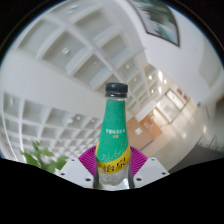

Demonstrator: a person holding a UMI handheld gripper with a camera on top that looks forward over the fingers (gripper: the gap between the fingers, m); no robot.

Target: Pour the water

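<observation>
A clear plastic bottle (114, 140) with a green and yellow label and a dark cap stands up between my gripper's (112, 172) fingers. The magenta pads (88, 160) press on both sides of its lower body. The bottle is lifted and the view points upward, past it to the ceiling. Its base is hidden below the fingers. No cup or other vessel is in view.
A white coffered ceiling (70, 60) fills the view behind the bottle. A green plant (42, 157) shows at the left of the fingers. Wooden doors or cabinets (155, 128) stand in a bright hall at the right.
</observation>
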